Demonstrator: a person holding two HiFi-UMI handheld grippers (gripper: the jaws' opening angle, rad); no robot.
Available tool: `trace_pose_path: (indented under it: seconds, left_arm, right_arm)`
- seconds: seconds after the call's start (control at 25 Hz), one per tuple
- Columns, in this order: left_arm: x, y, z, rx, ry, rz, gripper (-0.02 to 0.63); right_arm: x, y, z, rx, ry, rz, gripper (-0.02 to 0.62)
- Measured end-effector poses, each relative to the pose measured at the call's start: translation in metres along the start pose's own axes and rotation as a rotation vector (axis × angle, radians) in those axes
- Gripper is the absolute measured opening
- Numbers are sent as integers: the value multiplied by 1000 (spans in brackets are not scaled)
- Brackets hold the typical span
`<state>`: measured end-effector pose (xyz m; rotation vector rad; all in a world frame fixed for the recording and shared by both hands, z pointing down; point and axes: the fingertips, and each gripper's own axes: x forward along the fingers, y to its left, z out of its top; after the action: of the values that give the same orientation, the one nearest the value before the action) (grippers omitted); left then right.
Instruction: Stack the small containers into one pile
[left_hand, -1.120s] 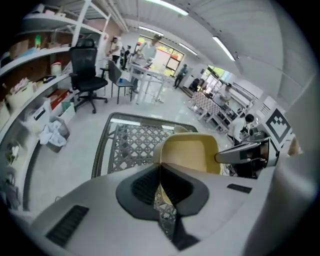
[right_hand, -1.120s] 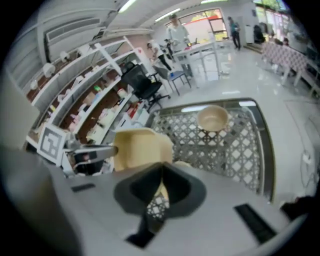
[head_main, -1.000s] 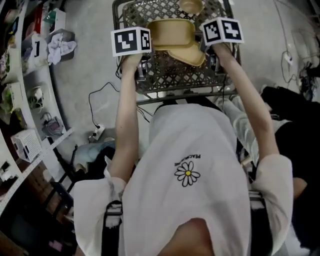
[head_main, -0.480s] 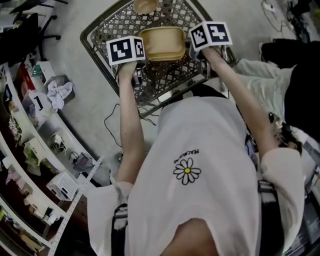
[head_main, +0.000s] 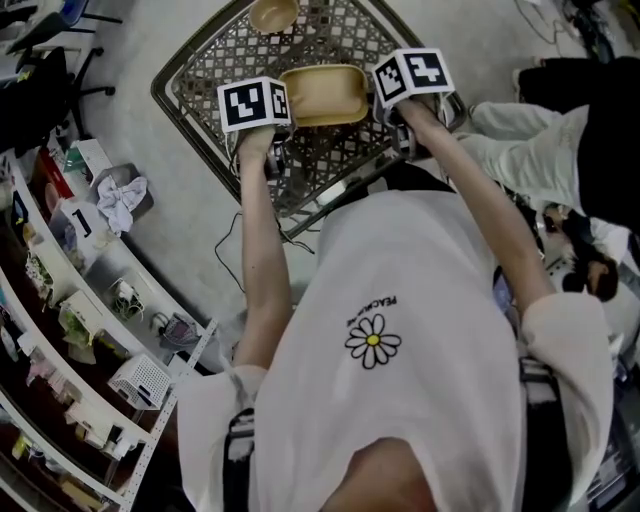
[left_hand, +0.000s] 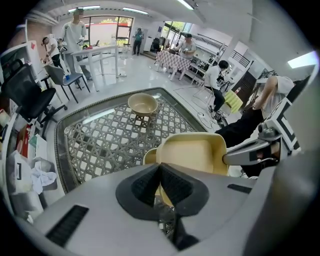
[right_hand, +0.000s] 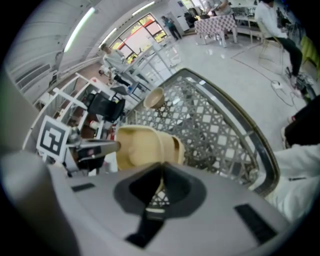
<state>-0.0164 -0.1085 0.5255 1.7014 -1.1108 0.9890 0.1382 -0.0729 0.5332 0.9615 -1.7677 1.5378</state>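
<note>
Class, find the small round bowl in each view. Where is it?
Head view: round bowl at the top edge, left of centre.
Left gripper view: bowl above centre, slightly left.
Right gripper view: bowl upper middle.
Shared landmark: the tan container, nearer than the bowl in each.

Pale grey polished floor (head_main: 180, 200) beneath white metal shelving (head_main: 95, 255) (cluttered, at left). Long ceiling strip lights (left_hand: 90, 7) above; black office chair (left_hand: 25, 95).
</note>
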Motion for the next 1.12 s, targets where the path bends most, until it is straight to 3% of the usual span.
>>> trace_pose_path:
  seconds: [0.6,1.12]
  left_arm:
    - [34,25,-16,-67,132,-17,29]
    - [52,27,-29,-70,221,-9,29]
  right_arm:
    - [36,-6,3,-9,127,-35,37]
    - [51,-19,-6,9,184,-76,37]
